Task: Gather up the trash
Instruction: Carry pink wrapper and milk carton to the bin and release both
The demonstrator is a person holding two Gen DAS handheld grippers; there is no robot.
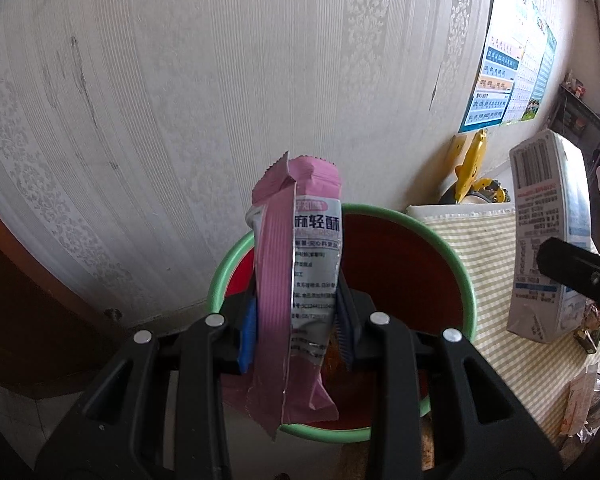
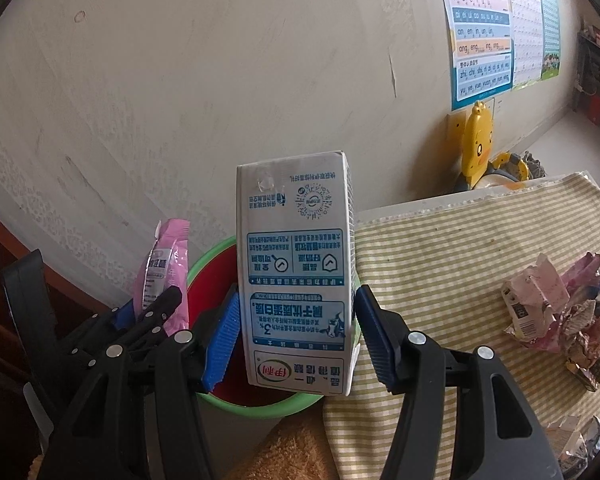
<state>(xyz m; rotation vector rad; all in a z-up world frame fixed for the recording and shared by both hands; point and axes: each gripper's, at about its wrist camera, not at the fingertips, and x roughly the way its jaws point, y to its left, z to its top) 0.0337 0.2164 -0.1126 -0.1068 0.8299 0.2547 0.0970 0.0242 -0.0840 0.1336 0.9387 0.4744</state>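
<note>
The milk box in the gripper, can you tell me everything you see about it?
The milk box is a white paper carton with blue panels, small print, a round code and a red logo. It looks whole, not crushed. It is held upside down and nearly upright between the blue pads of the right gripper, over the bin, beside the striped cloth.

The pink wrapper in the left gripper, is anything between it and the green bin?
Nothing visible. The left gripper holds the pink wrapper right over the green bin, whose mouth is open. The milk carton, in the right gripper, hangs beside it, not underneath.
</note>
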